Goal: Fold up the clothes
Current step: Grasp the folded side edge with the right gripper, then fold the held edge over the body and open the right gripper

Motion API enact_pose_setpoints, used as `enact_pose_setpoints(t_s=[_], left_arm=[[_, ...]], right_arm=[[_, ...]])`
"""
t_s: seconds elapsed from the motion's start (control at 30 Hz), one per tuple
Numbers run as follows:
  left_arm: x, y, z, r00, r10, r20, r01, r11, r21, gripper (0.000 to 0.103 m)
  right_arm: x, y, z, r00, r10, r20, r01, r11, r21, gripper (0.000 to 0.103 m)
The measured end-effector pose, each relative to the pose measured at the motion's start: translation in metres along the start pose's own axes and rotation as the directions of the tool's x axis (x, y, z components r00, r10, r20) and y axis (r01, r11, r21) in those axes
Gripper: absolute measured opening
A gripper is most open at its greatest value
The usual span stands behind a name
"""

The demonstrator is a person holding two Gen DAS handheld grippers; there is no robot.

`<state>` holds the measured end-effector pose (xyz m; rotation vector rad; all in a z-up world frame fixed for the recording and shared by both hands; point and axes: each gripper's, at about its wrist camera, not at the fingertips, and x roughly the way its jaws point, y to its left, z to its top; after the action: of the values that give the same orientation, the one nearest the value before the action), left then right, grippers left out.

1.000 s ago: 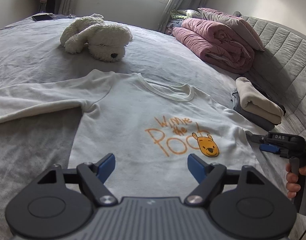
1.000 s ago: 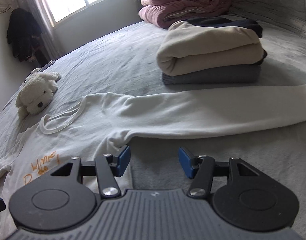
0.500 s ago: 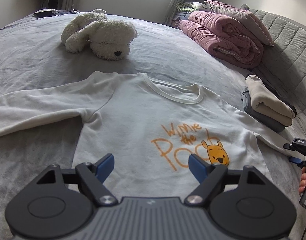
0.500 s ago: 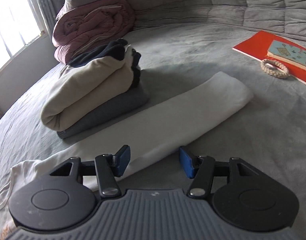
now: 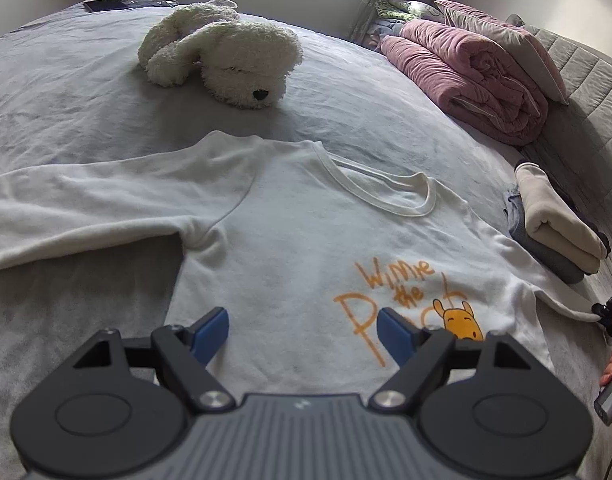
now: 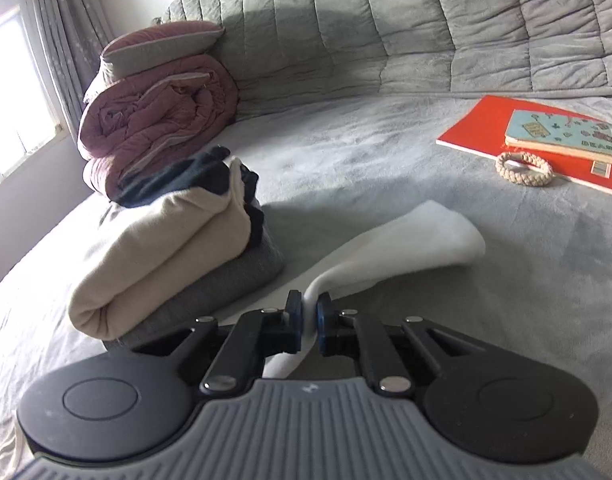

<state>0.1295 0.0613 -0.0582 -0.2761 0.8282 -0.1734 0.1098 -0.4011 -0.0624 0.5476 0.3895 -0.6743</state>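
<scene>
A white long-sleeved shirt (image 5: 298, 232) with an orange Winnie the Pooh print lies flat, front up, on the grey bed. My left gripper (image 5: 302, 326) hovers over its lower body, open, with nothing between the blue pads. In the right wrist view the shirt's sleeve (image 6: 418, 240) stretches away to its cuff. My right gripper (image 6: 309, 306) is closing its jaws on this sleeve, and the cloth is pinched and bunched between the pads. That same gripper, held by a hand, shows at the right edge of the left wrist view (image 5: 610, 316).
A white plush dog (image 5: 226, 52) lies beyond the collar. A rolled pink quilt (image 5: 466, 76) and a pillow sit by the quilted headboard. A stack of folded clothes (image 6: 166, 256) stands just left of the sleeve. A red book (image 6: 506, 132) and a braided bracelet (image 6: 524, 168) lie far right.
My right gripper swung right along the sleeve towards the cuff end and its jaws closed on the cloth. My left gripper drifted a little over the shirt and stayed open.
</scene>
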Motion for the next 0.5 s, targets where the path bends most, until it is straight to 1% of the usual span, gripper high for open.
enact_pose_setpoints(t_s=[0.13, 0.23, 0.37, 0.5], left_arm=[[-0.001, 0.003, 0.003, 1.000, -0.009, -0.001, 0.009, 1.000, -0.018, 0.082], [-0.001, 0.005, 0.006, 1.000, -0.018, 0.001, 0.018, 0.999, -0.029, 0.082], [-0.003, 0.005, 0.010, 0.999, -0.032, 0.009, 0.032, 0.999, -0.038, 0.082], [-0.005, 0.008, 0.013, 0.999, -0.041, 0.012, 0.041, 0.998, -0.044, 0.082]], right_arm=[[-0.017, 0.016, 0.007, 0.997, 0.053, 0.053, -0.053, 0.999, -0.005, 0.008], [-0.032, 0.031, 0.013, 0.991, 0.109, 0.082, -0.108, 0.994, -0.022, 0.008], [-0.054, 0.055, 0.023, 0.972, 0.202, 0.119, -0.194, 0.978, -0.072, 0.008], [-0.076, 0.080, 0.029, 0.944, 0.296, 0.143, -0.282, 0.953, -0.115, 0.008]])
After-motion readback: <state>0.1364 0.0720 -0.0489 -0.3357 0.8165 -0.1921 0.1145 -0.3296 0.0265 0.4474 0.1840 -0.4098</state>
